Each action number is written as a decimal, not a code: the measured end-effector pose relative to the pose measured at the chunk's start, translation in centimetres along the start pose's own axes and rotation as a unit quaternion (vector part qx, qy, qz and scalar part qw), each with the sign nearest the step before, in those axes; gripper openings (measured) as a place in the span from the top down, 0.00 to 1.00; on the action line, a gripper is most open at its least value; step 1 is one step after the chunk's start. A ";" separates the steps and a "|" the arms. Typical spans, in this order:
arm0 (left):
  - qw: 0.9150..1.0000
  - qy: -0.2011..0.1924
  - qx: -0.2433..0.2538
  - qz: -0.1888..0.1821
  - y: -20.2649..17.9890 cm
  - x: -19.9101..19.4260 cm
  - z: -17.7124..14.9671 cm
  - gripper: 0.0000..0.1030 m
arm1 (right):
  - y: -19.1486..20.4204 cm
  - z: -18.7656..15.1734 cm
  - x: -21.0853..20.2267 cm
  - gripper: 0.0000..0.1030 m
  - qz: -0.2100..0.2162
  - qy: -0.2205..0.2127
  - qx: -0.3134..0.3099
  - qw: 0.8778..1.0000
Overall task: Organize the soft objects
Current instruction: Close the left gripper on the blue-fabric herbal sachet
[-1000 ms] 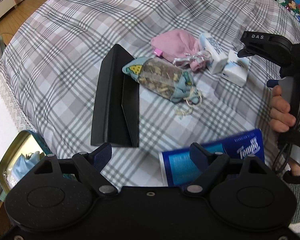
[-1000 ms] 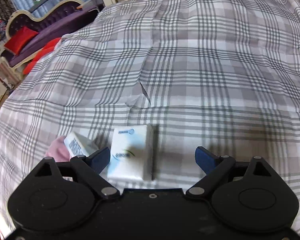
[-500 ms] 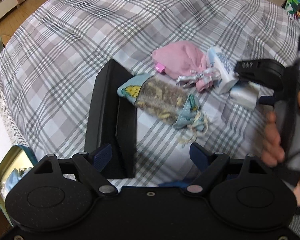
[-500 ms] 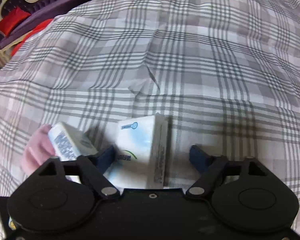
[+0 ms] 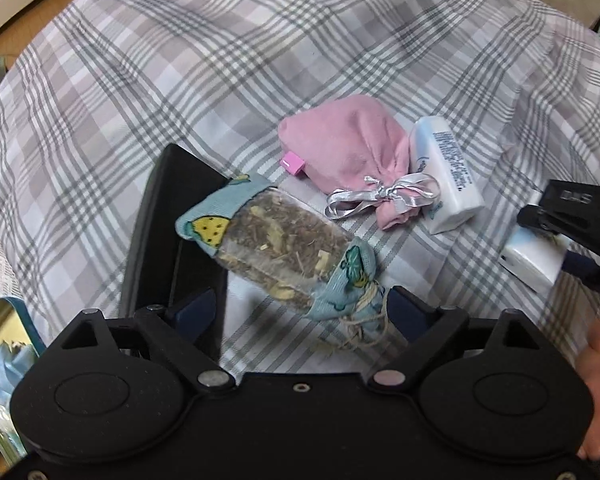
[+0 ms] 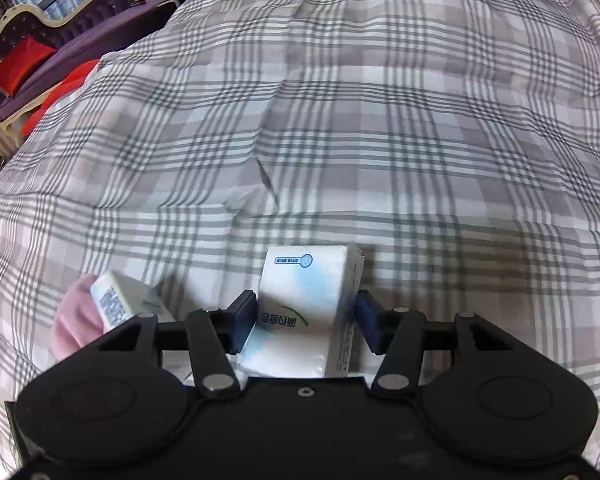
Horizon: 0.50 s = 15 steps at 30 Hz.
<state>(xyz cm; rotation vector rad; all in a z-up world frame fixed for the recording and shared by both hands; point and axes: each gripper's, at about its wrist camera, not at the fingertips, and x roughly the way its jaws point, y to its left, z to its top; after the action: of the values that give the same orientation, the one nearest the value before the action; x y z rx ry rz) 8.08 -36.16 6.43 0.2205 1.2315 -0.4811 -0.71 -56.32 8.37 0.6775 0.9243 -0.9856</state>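
My right gripper (image 6: 306, 322) is shut on a white tissue pack (image 6: 304, 304) that rests on the plaid cloth; the pack also shows in the left wrist view (image 5: 534, 262) under the right gripper. A second tissue pack (image 5: 446, 174) lies beside a pink drawstring pouch (image 5: 348, 148). A blue herb sachet (image 5: 280, 246) lies with one end on a black tray (image 5: 168, 232). My left gripper (image 5: 300, 312) is open, its fingers on either side of the sachet's tied end, not touching it.
A metal tin (image 5: 4, 344) with blue contents sits at the lower left edge. The plaid cloth (image 6: 380, 120) covers the whole table. A purple sofa with red cushions (image 6: 24, 64) stands beyond the table.
My right gripper has closed onto the white tissue pack. My left gripper has moved forward to the herb sachet; the blue tissue packet has left its view.
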 end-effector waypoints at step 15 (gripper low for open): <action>0.998 0.047 -0.023 0.016 -0.8 4.9 1.4 0.04 | -0.6 0.4 0.6 0.21 0.008 0.011 0.000 1.000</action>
<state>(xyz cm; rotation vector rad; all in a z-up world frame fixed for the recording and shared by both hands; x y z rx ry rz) 10.11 -38.55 2.38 0.2257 1.3274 -0.4170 -0.97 -57.09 7.97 0.6946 0.9365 -0.9662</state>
